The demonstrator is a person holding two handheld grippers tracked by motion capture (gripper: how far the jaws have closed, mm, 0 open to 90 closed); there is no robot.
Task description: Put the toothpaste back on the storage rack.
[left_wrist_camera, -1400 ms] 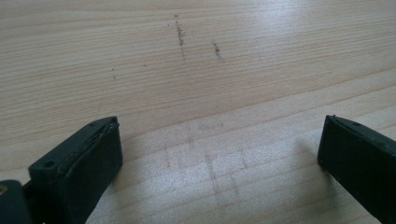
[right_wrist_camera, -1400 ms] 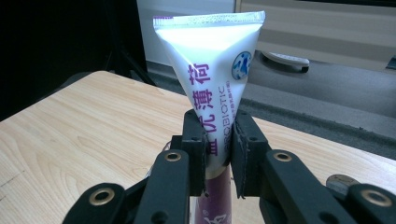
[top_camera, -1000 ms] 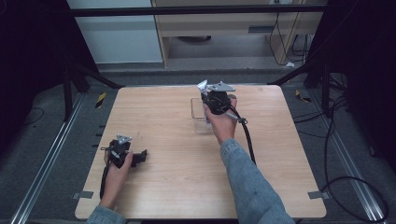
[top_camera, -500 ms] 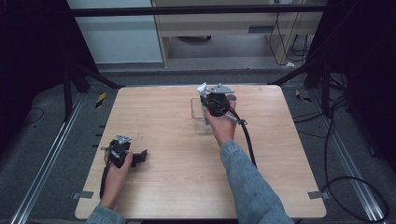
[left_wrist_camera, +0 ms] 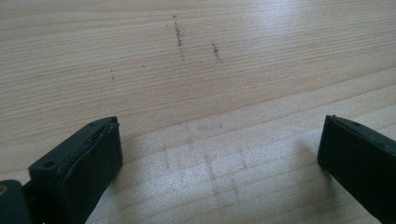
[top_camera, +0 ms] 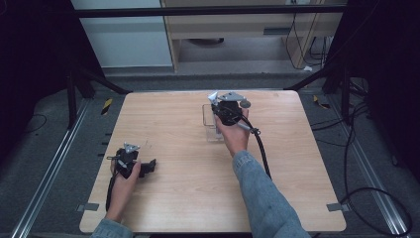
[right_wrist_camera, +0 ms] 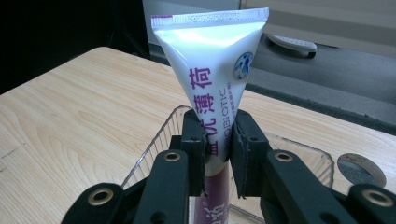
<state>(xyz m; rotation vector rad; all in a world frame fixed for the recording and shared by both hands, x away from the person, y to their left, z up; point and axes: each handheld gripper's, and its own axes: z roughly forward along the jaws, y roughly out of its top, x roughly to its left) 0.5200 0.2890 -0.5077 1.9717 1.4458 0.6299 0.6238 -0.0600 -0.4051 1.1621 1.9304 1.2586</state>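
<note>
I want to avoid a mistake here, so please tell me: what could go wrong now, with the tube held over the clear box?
1. The right hand-held gripper pinches the soft tube around its middle, so the tube may bend or slip when moved.
2. The clear box looks light and nothing holds it; the left hand-held gripper rests open far away. A push from the tube could shift or tip it.
3. The tube's bottom end is hidden, so it may catch on the box wall.

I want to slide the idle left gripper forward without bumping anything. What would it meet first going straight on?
Probably only the bare wooden table: the left gripper, jaws open, points down at its surface, nothing between them.
</note>
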